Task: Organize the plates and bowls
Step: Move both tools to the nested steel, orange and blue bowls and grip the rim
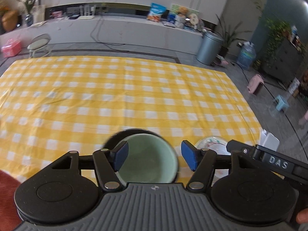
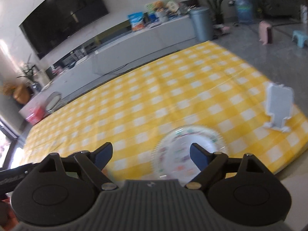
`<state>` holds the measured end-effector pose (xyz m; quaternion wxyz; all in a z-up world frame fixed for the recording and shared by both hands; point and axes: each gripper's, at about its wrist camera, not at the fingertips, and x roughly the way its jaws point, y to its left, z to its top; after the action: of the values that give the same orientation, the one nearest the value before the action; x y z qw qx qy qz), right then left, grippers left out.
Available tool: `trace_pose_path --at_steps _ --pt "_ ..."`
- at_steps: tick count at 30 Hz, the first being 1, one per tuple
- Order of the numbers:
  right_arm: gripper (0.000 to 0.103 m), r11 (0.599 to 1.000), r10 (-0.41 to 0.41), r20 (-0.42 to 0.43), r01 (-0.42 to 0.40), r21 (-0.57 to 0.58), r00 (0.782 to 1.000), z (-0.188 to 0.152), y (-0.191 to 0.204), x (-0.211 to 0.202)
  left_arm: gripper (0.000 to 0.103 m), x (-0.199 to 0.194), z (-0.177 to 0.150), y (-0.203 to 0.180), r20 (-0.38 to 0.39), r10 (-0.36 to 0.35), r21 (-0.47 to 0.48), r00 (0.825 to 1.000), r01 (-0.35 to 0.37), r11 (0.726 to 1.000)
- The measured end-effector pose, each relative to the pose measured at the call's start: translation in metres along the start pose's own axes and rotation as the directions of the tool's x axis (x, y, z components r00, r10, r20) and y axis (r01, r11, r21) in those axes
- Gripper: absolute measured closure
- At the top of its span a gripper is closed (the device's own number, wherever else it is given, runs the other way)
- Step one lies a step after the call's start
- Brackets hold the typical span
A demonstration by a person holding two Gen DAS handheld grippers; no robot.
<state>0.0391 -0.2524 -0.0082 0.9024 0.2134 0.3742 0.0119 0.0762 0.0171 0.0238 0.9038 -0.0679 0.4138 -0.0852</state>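
A pale green bowl (image 1: 150, 154) with a dark outer rim stands on the yellow checked tablecloth (image 1: 134, 86) near its front edge. My left gripper (image 1: 155, 156) hangs over it, open. Its left blue pad overlaps the bowl's rim in the picture and its right pad stands clear to the right. Just right of the bowl lies a white patterned plate (image 1: 211, 143), partly hidden by my right gripper's black body (image 1: 269, 159). In the right wrist view the same plate (image 2: 181, 150) lies flat on the cloth. My right gripper (image 2: 151, 156) is open above it, nothing between its pads.
A white plastic stand (image 2: 277, 109) is upright near the table's right edge, also visible as the white stand (image 1: 269, 140) in the left wrist view. Beyond the table are a grey bin (image 1: 208, 48), a round stool (image 1: 39, 45) and small floor stools (image 1: 256, 83).
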Motion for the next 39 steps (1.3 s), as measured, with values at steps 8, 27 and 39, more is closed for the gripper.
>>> trace_pose_path --at_steps 8,27,39 --pt "0.021 0.996 0.037 -0.1 -0.044 -0.072 0.994 -0.014 0.045 0.024 0.027 0.001 -0.004 0.048 -0.021 0.021 -0.101 1.0 -0.023 0.995" --pt "0.042 0.996 0.079 -0.339 -0.06 0.067 0.938 -0.04 0.05 0.104 0.028 0.065 -0.027 0.101 -0.179 -0.139 -0.349 0.974 0.069 0.935" --pt "0.06 0.989 0.141 -0.369 -0.109 0.104 0.919 -0.045 0.048 0.117 0.048 0.075 -0.031 0.095 -0.212 -0.122 -0.313 0.97 0.051 0.948"
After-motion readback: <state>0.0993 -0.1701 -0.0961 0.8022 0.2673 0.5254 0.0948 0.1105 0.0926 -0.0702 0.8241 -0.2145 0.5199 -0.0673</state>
